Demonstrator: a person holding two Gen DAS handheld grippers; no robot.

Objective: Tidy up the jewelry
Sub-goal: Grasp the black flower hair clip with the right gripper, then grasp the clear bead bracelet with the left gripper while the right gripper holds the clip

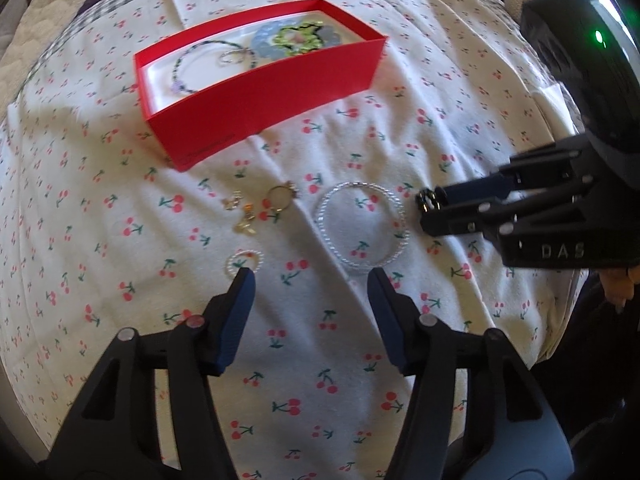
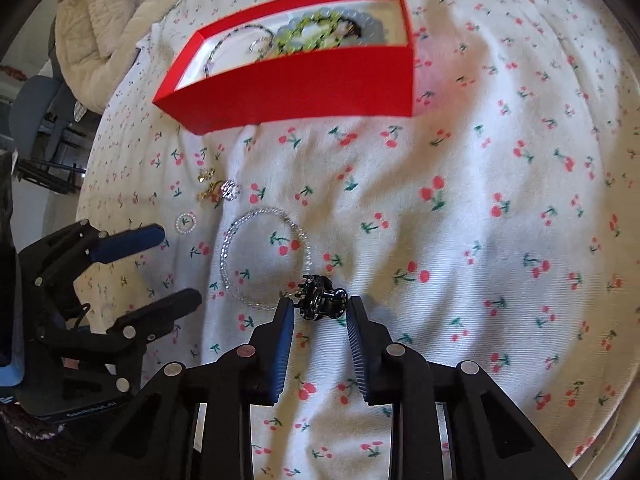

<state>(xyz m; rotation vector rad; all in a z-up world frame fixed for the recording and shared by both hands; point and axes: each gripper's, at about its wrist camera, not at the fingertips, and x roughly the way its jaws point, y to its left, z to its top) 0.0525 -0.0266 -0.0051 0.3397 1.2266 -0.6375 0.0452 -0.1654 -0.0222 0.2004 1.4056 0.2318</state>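
A red box (image 1: 276, 92) (image 2: 320, 88) on the cherry-print cloth holds several bracelets, among them a green beaded one (image 1: 298, 38) (image 2: 308, 34). My right gripper (image 2: 320, 304) (image 1: 430, 204) is shut on a black ring (image 2: 322, 298) (image 1: 428, 200), held just above the cloth beside a clear beaded bracelet (image 1: 362, 226) (image 2: 262, 256). My left gripper (image 1: 310, 276) (image 2: 178, 262) is open and empty, its left fingertip over a small pearl ring (image 1: 244, 260) (image 2: 185, 223). A gold ring (image 1: 280, 196) and gold earrings (image 1: 240, 212) (image 2: 212, 186) lie in front of the box.
A cherry-print cloth (image 1: 360, 360) (image 2: 500, 240) covers a bed. A cream quilt (image 2: 104, 20) is bunched at the far left. A blue chair (image 2: 36, 96) stands beyond the bed's edge.
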